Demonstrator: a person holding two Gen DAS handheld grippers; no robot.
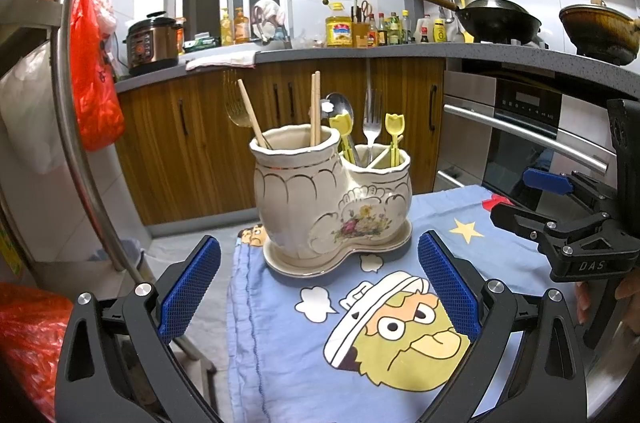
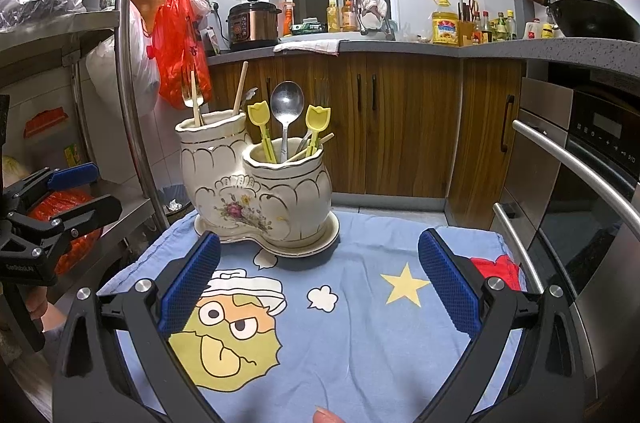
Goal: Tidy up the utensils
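Both grippers hang empty above the cloth with their jaws spread wide: the left gripper (image 1: 319, 287) faces the ceramic utensil holder (image 1: 332, 199) from the front, and the right gripper (image 2: 319, 287) looks at it from further right, the holder lying ahead and a little left of its centre. Neither touches anything.

The holder stands on its matching saucer at the far edge of the blue cartoon cloth (image 2: 360, 335) that covers the desk. Its taller compartment carries the wooden chopsticks (image 1: 315, 107) and a gold fork (image 1: 234, 109). The lower compartment is crowded: a steel spoon (image 2: 287, 103), a steel fork (image 1: 372, 119), two yellow tulip-topped picks (image 1: 394, 129) and what looks like one stray chopstick lying at a slant.

No loose utensil shows on the cloth, so the sorting is probably either nearly done or a matter of regrouping between the compartments; the slanted chopstick seems the likeliest candidate.

To do it well:
- pick one handle only, high up where it stands free of its neighbours;
- close the jaws across the shaft and lift straight up, so nothing drags along;
- steady the holder with the other gripper, since glazed ceramic on a saucer could slide or tip.
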